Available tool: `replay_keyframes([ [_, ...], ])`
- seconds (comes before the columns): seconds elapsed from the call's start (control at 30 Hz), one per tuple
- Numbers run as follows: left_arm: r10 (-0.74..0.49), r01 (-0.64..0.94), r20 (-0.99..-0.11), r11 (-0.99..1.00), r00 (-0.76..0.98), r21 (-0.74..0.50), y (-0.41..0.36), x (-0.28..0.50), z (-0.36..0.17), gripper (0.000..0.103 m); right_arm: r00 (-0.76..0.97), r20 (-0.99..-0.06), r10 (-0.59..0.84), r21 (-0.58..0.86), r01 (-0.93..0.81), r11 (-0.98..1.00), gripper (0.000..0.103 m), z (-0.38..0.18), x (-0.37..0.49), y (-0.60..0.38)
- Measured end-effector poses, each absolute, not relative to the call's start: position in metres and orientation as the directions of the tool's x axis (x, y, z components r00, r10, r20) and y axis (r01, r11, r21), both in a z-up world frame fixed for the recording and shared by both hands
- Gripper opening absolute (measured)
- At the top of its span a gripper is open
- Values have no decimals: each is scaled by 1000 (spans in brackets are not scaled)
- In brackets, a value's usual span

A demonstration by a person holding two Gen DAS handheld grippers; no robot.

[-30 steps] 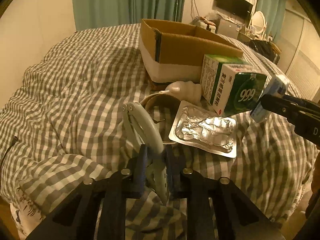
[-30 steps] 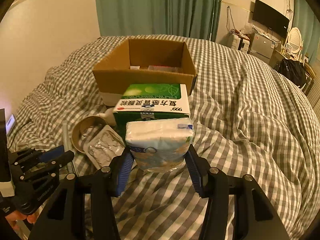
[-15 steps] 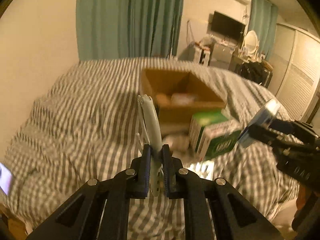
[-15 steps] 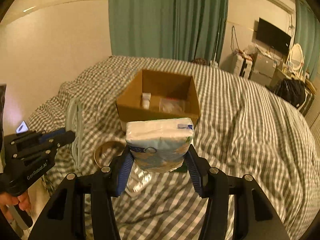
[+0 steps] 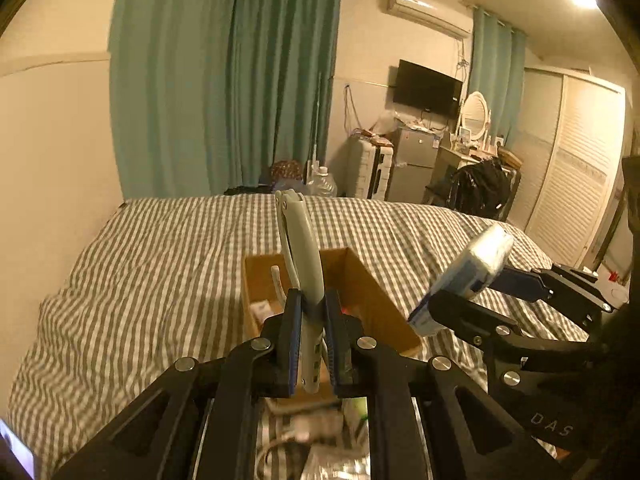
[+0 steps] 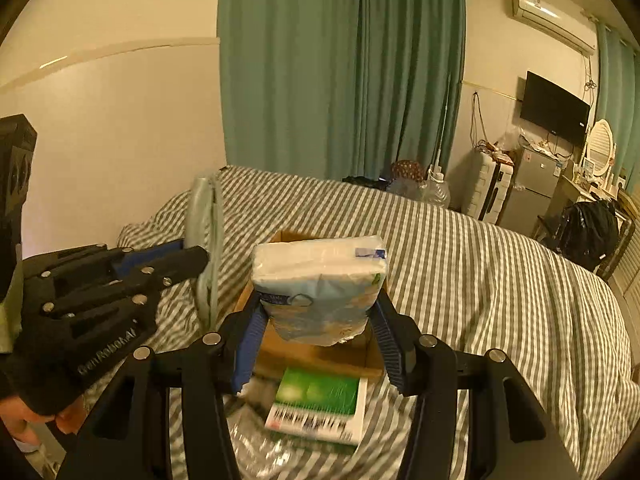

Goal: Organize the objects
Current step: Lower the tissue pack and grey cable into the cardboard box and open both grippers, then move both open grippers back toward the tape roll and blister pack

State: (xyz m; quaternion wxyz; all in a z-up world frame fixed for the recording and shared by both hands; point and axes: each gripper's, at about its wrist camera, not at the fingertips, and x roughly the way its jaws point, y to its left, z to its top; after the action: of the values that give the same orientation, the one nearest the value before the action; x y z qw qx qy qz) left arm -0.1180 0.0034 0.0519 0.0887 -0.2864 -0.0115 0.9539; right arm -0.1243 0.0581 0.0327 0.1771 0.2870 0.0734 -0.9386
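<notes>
My left gripper point(image 5: 312, 320) is shut on a long pale grey handled tool point(image 5: 300, 248), held upright above the open cardboard box point(image 5: 368, 292). From the right wrist view the same tool point(image 6: 206, 240) sticks up from the left gripper point(image 6: 196, 258) to the left of the box point(image 6: 316, 354). My right gripper point(image 6: 320, 320) is shut on a white and blue tissue pack point(image 6: 320, 280), held in the air over the box's near side. That pack point(image 5: 472, 272) also shows at the right of the left wrist view. A green medicine box point(image 6: 320, 404) lies on the bed in front of the cardboard box.
Everything rests on a bed with a grey and white checked duvet point(image 5: 140, 280). A crumpled foil blister sheet point(image 6: 256, 444) lies blurred beside the green box. A person's hand point(image 6: 40, 412) holds the left gripper. Teal curtains point(image 6: 340, 68), a suitcase and a fridge stand beyond the bed.
Both grippers have risen off the bed and moved forward toward the cardboard box, each keeping its object. The green box and foil sheet now lie below and near the cameras.
</notes>
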Motion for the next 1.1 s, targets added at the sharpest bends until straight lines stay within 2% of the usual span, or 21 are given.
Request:
replay_keyframes([
  [0.17,191,-183,-586,-980,-788,-74,14,-161,39,11,-762,-585,-278,-28,362,-932,51,24,-162,59],
  [0.43,157,-169,-693,-984,-703,-51,22,-221,-26,11,-665,-699,-264,25,346,-938,51,-42,-227,63],
  [0.67,137,-162,-734,-986,-666,-37,16,-234,-61,11,-598,-754,-274,69,343,-937,52,-83,-244,62],
  [0.8,134,-157,-750,-987,-648,-40,16,-237,-67,11,-599,-753,-272,73,335,-940,52,-83,-243,66],
  [0.87,133,-148,-746,-988,-652,-47,13,-235,-62,12,-613,-742,-270,80,320,-944,57,-77,-241,72],
  [0.93,132,-144,-741,-988,-658,-47,14,-230,-55,13,-631,-723,-281,100,307,-946,69,-64,-234,78],
  [1.03,132,-141,-735,-989,-665,-51,14,-220,-39,19,-660,-695,-284,106,297,-949,72,-41,-220,87],
  [1.07,128,-136,-730,-989,-671,-49,13,-216,-34,28,-667,-690,-279,100,294,-950,74,-35,-217,88],
  [1.1,122,-129,-723,-991,-680,-45,12,-211,-27,43,-675,-684,-275,94,293,-951,75,-27,-213,90],
])
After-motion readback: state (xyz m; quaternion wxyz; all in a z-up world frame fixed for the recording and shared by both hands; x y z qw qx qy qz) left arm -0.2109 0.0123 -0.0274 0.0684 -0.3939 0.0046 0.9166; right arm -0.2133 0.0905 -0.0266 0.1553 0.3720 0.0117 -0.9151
